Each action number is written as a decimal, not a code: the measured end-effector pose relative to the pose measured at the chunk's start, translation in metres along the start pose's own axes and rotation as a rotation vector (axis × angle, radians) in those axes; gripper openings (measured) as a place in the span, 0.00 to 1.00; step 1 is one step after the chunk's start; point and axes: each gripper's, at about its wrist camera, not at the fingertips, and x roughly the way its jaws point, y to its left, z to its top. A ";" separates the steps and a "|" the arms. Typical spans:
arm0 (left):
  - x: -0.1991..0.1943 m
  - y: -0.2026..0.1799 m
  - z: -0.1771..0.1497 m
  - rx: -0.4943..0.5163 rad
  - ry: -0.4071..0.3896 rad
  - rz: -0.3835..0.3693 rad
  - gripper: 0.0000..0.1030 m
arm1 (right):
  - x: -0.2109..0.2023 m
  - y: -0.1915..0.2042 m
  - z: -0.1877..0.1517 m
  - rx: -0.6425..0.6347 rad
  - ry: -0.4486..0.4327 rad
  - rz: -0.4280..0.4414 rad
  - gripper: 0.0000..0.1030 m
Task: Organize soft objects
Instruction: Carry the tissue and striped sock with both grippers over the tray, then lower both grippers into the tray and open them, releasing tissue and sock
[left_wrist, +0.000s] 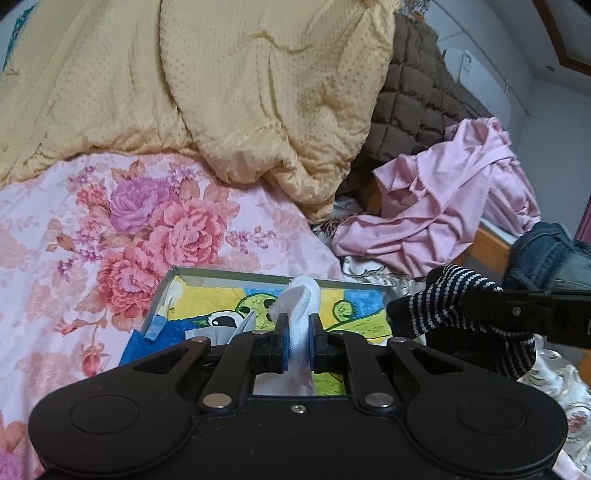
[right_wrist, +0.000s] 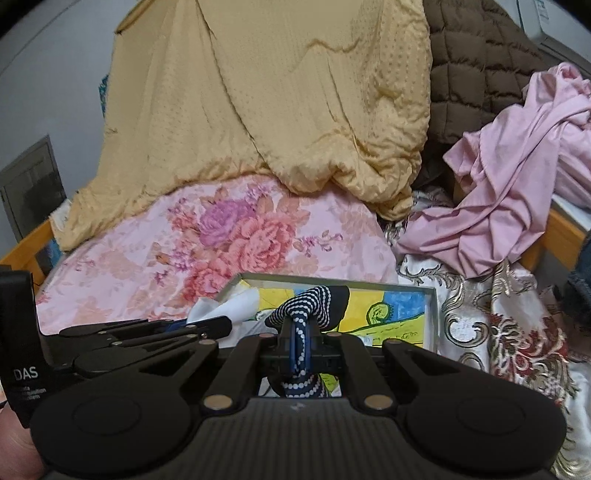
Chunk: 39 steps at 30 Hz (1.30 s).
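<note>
My left gripper is shut on a white sock, which sticks up between its blue pads and hangs below them. My right gripper is shut on a dark sock with white dotted stripes; the same striped sock shows in the left wrist view at the right. Both hover above a shallow grey box, also seen as the box, lined with a yellow, blue and green cartoon drawing. The left gripper lies to the left of the right one.
The box rests on a pink floral bedspread. Behind it are a heaped yellow quilt, a brown quilted jacket and crumpled pink cloth. Denim lies at the far right, a wooden bed rail beyond.
</note>
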 end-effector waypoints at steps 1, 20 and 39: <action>0.009 0.002 0.000 0.001 0.010 0.002 0.10 | 0.009 -0.001 0.000 0.002 0.010 -0.003 0.05; 0.127 0.035 -0.006 0.000 0.148 0.036 0.13 | 0.140 -0.005 -0.005 -0.026 0.178 -0.052 0.07; 0.117 0.055 -0.014 -0.021 0.144 0.086 0.60 | 0.132 -0.010 -0.011 -0.005 0.183 -0.085 0.54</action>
